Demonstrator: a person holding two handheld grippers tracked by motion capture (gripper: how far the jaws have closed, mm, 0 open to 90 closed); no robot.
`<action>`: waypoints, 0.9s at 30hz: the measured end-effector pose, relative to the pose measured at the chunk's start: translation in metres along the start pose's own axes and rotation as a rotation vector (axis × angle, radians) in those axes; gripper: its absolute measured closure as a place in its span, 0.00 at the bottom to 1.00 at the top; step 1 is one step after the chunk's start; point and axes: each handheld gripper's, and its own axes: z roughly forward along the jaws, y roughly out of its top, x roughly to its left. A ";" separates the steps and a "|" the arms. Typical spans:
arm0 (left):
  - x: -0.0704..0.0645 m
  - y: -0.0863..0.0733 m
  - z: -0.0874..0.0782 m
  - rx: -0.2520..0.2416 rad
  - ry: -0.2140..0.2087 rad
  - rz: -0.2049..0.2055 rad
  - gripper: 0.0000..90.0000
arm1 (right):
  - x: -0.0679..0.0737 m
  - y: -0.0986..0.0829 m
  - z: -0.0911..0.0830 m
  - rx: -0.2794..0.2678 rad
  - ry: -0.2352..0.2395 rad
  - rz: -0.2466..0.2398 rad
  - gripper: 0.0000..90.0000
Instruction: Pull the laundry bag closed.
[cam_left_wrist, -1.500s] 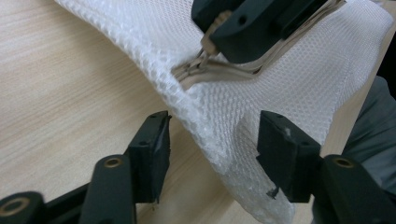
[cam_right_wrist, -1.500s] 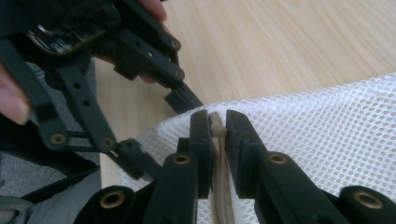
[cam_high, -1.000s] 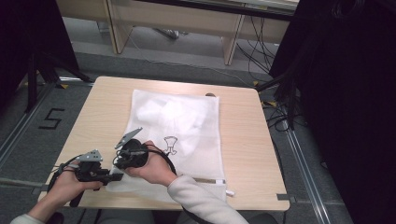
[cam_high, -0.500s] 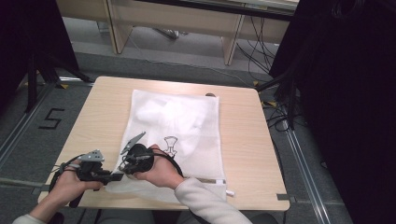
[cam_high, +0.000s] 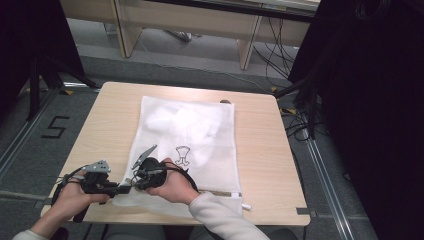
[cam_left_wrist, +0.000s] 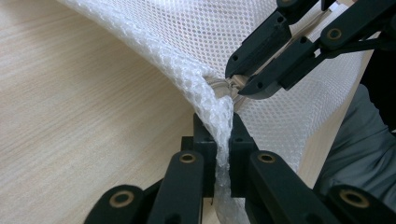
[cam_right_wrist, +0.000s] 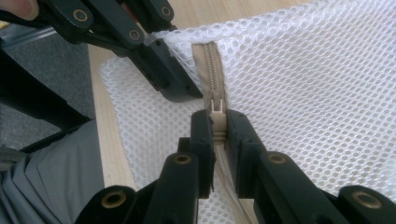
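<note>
Mesh laundry bag (cam_high: 187, 145) lies flat on the wooden table (cam_high: 260, 150), spread from near the far edge down to the near edge, a bit left of the middle. It's white, with a small dark printed figure (cam_high: 183, 155) on top, and something pale and bunched up sits inside the far half; can't tell what, the mesh blurs it.

All the action is at the bag's near left corner. The left gripper (cam_left_wrist: 223, 140) is clamped on a pinched fold of the mesh right at that corner, jaws pressed together with the fabric squeezed between them. The right gripper (cam_right_wrist: 217, 123) is closed on the zipper pull (cam_right_wrist: 215, 108), which sits on a beige zipper (cam_right_wrist: 212, 65) running along the bag's edge. In the right gripper view the left gripper's jaws sit just beside the zipper's end, basically touching the mesh next to it.

From the high view both grippers are bunched close together near the table's near left corner, and the person's hands (cam_high: 172, 186) cover most of them, so the pull itself is hidden from up there. The rest of the zipper along the near edge is partly under the right sleeve (cam_high: 220, 220).
</note>
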 end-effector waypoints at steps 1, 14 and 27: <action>0.000 0.000 0.000 0.000 0.002 0.001 0.95 | 0.000 -0.001 0.000 0.000 -0.003 0.003 0.92; -0.002 0.001 -0.003 -0.046 0.004 -0.007 0.95 | -0.001 -0.008 0.001 0.004 -0.018 0.002 0.92; -0.002 0.001 -0.004 -0.034 -0.005 -0.005 0.95 | -0.004 -0.022 -0.001 0.002 -0.009 0.005 0.92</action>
